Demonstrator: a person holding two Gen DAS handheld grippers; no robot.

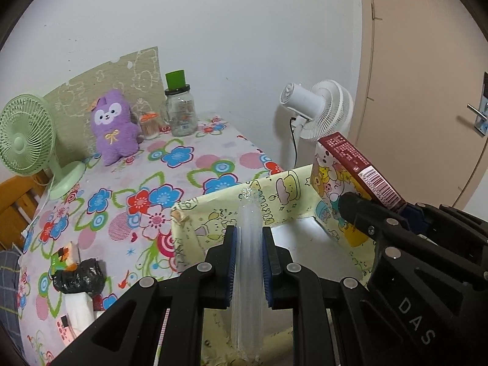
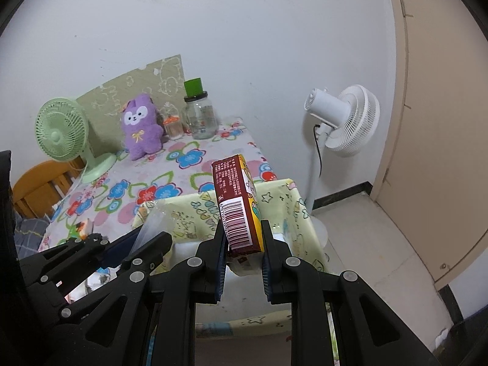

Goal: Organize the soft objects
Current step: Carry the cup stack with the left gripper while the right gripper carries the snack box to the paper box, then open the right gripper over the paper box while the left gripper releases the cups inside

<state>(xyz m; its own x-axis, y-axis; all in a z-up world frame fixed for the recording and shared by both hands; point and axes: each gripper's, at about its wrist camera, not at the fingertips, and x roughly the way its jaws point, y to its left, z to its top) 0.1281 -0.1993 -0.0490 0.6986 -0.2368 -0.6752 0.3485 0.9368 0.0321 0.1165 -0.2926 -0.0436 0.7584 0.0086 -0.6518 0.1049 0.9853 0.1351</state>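
**Two grippers, each holding an item over a patterned box**

- Left gripper (image 1: 248, 238): fingers pinching a clear plastic pack (image 1: 248, 262), long and narrow, which runs forward between the blue pads and ends above the box's near wall. Also seen from the right wrist view at lower left (image 2: 143, 244).
- Right gripper (image 2: 243, 238): fingers pinching the lower end of a maroon packet (image 2: 236, 207) with a barcode and a yellow side; the packet stands tilted, above the box. In the left wrist view the same packet (image 1: 360, 167) shows at the right, over the box's right wall.
- Box (image 1: 213, 213): pale yellow, cartoon print, open top, pale bare floor inside; it stands at the near right corner of the table.
- Table (image 1: 170, 158): covered with a flowered cloth.
- Plush (image 1: 114, 128): purple, upright at the far end of the table, well apart from both grippers.
- Jar (image 1: 180, 113): glass, green cap, just right of the plush.
- Green fan (image 1: 27, 140): on the table, far left.
- White fan (image 1: 320, 109): on a floor stand beyond the table.
- Black bag (image 1: 80, 280): crumpled, near left of the table.
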